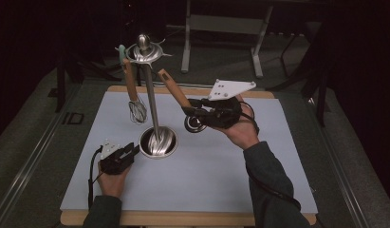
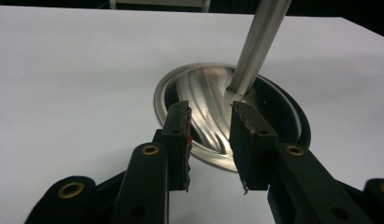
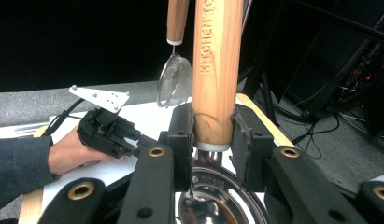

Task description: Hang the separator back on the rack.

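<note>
The right hand-held gripper [image 1: 196, 113] is clenching the lower end of the wooden handle of a steel ladle [image 1: 176, 93], holding it raised and tilted above the white surface [image 1: 230, 171], with the handle's top leaning toward the round hook ring of the tall steel utensil stand [image 1: 150, 95]. The left hand-held gripper [image 1: 131, 151] is resting on the surface with its jaws released and spread, sitting just over the near rim of the stand's shiny round base [image 2: 213, 121]. A wire whisk with a wooden handle [image 1: 133, 92] is hanging from the ring beside the pole.
</note>
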The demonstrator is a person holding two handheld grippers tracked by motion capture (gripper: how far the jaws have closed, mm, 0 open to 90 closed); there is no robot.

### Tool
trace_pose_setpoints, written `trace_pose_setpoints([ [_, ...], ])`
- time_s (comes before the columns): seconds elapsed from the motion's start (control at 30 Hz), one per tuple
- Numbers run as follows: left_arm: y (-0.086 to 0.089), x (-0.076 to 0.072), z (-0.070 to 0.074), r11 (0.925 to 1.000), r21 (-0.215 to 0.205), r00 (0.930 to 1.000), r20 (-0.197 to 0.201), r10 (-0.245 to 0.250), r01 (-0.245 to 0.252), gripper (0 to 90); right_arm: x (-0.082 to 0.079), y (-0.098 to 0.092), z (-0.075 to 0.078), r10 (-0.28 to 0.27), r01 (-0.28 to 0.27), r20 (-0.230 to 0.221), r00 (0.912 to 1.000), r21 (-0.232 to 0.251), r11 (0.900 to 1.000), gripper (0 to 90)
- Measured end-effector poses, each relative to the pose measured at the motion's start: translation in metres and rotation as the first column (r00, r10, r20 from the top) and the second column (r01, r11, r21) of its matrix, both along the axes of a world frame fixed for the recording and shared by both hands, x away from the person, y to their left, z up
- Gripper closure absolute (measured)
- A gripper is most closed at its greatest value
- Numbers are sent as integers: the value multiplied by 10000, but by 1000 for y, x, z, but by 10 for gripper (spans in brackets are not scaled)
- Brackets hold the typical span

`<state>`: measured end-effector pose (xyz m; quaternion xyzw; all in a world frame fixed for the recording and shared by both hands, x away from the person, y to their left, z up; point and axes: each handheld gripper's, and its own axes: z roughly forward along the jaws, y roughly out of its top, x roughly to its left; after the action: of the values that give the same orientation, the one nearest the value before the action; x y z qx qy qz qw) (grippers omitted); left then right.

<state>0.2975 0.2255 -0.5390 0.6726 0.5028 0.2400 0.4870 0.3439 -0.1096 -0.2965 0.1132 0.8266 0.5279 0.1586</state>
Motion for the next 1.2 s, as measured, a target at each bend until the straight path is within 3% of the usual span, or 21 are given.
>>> trace_pose_setpoints([
  [0.73, 0, 0, 0, 10000, 6, 10000, 2, -6, 6, 684, -1, 3, 11, 160, -164, 77, 9998, 469, 9988, 708],
  [1.2, 0, 0, 0, 10000, 8, 10000, 5, 2, -2, 683, -3, 12, 8, 199, -205, 94, 9998, 673, 9975, 708],
])
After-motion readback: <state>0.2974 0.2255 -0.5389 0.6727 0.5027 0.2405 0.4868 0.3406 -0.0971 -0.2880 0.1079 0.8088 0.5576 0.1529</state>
